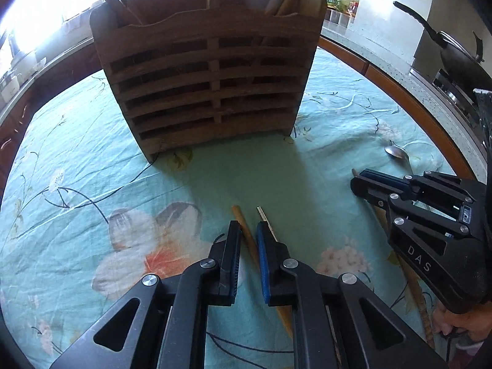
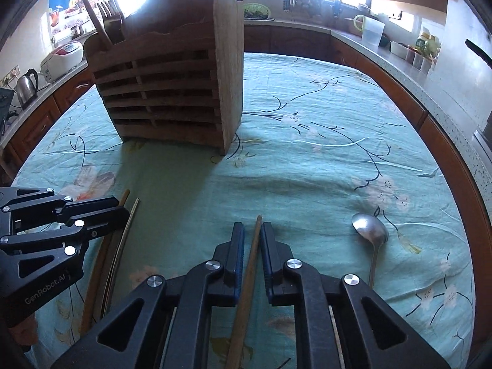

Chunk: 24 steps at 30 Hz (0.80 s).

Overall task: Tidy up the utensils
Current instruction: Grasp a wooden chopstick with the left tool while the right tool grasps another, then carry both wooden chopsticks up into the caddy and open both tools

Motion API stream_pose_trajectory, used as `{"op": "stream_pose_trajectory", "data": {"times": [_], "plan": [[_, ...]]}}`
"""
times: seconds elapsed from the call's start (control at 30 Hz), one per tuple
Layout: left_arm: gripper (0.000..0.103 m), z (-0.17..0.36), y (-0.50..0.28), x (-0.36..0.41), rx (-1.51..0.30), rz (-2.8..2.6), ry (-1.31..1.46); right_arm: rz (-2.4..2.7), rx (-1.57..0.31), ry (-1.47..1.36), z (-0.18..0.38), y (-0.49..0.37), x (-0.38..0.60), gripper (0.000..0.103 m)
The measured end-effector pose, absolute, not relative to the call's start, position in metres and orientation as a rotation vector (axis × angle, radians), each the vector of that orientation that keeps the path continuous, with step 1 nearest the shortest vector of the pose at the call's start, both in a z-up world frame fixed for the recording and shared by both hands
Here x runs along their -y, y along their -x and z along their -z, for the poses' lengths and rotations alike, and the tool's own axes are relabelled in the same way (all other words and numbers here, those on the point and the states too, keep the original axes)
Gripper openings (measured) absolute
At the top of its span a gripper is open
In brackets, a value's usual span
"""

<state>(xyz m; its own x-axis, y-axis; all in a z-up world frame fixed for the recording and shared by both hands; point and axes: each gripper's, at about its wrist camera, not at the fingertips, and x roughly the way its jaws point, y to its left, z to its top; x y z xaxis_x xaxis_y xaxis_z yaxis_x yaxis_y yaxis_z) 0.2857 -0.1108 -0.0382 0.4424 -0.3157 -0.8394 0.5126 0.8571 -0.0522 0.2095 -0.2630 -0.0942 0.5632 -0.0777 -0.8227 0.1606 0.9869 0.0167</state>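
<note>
A slatted wooden utensil holder [image 1: 209, 86] [image 2: 160, 92] stands upright on the teal flowered tablecloth [image 1: 92, 153], with several utensils in its compartments. My left gripper [image 1: 248, 226] [image 2: 123, 210] is low over the cloth, shut on a wooden chopstick [image 1: 243, 224] [image 2: 124, 195] whose tip pokes out past the fingertips. A thin metal-tipped stick [image 1: 263, 213] [image 2: 132, 212] lies just beside the right finger. My right gripper [image 2: 252, 227] [image 1: 358, 184] is shut on another long wooden chopstick [image 2: 253, 246] [image 1: 413, 279]. A metal spoon [image 2: 369, 230] [image 1: 396, 152] lies on the cloth to its right.
Kitchen counters ring the table. A wok [image 1: 455, 61] sits on the stove at the right. A kettle [image 2: 26, 87], a rice cooker [image 2: 61, 58] and a plastic jug [image 2: 372, 30] stand on the counters. A hand [image 1: 461, 326] shows behind the right gripper.
</note>
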Motion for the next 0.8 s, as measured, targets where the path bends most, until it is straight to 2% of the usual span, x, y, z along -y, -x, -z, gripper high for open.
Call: {"op": "stream_pose_trajectory", "data": {"times": [0.1, 0.23, 0.8], "plan": [[0.004, 0.038, -0.286, 0.104, -0.993, 0.552, -0.168, 0.116, -0.958, -0.16, 0.091, -0.207, 0.269, 0.005], [0.004, 0.019, -0.273, 0.092, -0.946, 0.564, -0.134, 0.088, -0.911, -0.231, 0.072, -0.194, 0.27, 0.004], [0.004, -0.104, -0.185, -0.016, -0.644, 0.644, 0.08, 0.028, -0.551, -0.288, -0.075, -0.11, 0.262, 0.004]]}}
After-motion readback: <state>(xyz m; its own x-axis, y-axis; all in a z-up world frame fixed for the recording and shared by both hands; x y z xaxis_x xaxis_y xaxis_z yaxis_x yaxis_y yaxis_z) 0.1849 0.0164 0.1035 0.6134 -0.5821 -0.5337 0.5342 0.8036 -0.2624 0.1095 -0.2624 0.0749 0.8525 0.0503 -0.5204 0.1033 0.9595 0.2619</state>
